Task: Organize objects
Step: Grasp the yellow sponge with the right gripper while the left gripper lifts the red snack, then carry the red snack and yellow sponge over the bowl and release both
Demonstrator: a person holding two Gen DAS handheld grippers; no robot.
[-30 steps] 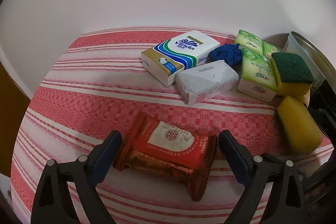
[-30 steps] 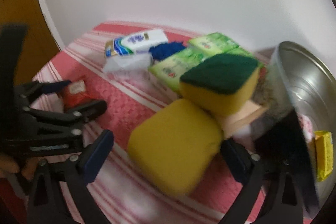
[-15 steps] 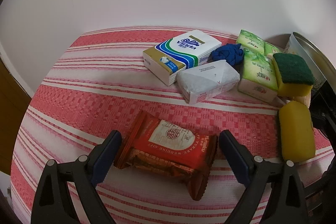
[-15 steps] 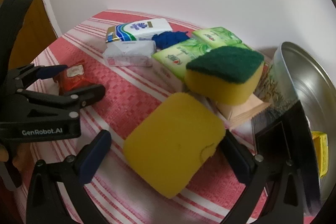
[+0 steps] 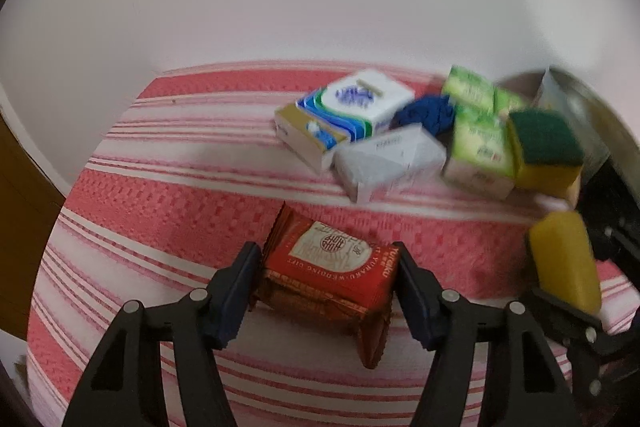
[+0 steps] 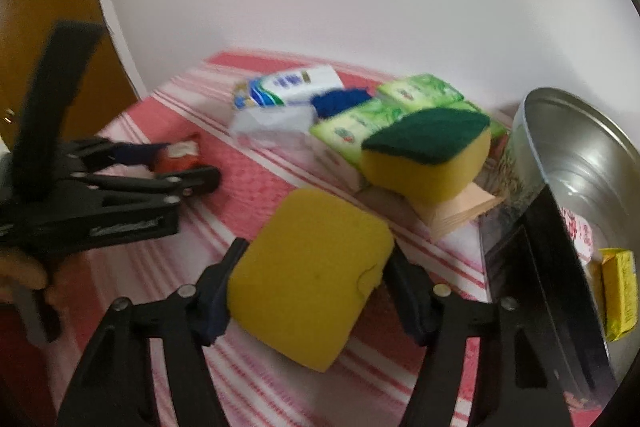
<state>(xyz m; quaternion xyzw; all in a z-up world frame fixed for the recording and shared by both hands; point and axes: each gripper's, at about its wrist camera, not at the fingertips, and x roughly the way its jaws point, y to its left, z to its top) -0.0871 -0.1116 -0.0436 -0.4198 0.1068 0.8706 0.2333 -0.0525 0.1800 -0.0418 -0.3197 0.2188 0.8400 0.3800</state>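
I see soft, even indoor light; fisheye bends the dark edges, and motion blur smears the green tissue packs (image 5: 478, 143), perhaps hiding print.

The right gripper (image 6: 310, 293) is closing, its pads against the yellow sponge (image 6: 310, 277).

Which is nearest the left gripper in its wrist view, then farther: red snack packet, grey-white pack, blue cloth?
1. Red snack packet, between the closing left gripper pads.
2. Grey-white pack, mid-table, right of centre.
3. Blue cloth, behind that pack.
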